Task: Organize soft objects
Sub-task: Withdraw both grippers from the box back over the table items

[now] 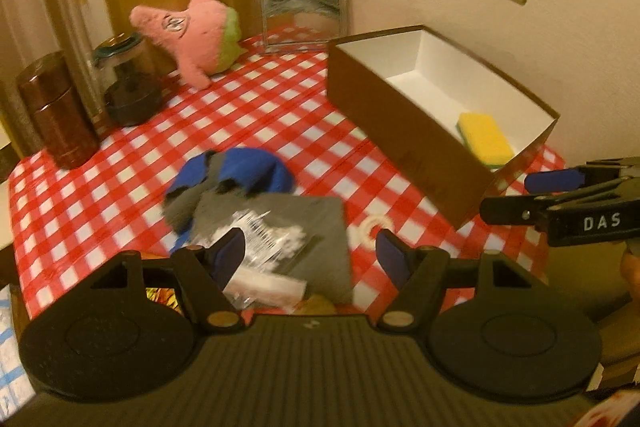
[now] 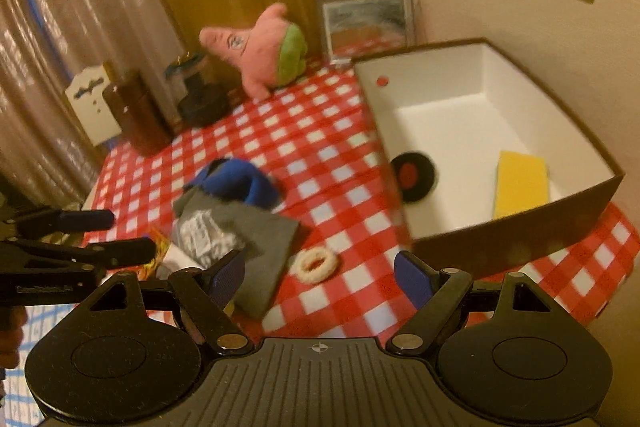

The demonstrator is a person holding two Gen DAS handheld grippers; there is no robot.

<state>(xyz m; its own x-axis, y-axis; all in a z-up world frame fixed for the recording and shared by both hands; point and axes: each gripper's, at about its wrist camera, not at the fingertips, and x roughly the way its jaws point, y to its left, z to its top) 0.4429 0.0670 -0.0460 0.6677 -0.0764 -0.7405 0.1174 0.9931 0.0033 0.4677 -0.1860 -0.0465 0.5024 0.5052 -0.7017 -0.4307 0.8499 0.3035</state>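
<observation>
A brown box (image 1: 400, 131) (image 2: 520, 239) with a white inside stands at the right of the checked table; a yellow sponge (image 1: 484, 139) (image 2: 520, 183) lies in it. A pink star plush (image 1: 192, 31) (image 2: 260, 43) leans at the back. A blue and grey cloth (image 1: 240, 175) (image 2: 236, 183) lies mid-table beside a grey cloth (image 1: 316, 231) (image 2: 260, 239) with a crinkled clear bag (image 1: 264, 235) (image 2: 204, 239) on it. My left gripper (image 1: 310, 251) hovers open over the bag and grey cloth. My right gripper (image 2: 320, 275) hangs open near a cream ring (image 2: 316, 265) (image 1: 370, 227).
A brown canister (image 1: 56, 111) (image 2: 136, 115) and a glass jar (image 1: 128, 83) (image 2: 200, 95) stand at the back left by curtains. A framed picture (image 1: 304, 13) (image 2: 368, 23) leans on the wall. A black disc with a red centre (image 2: 412, 177) sits on the box's inner wall.
</observation>
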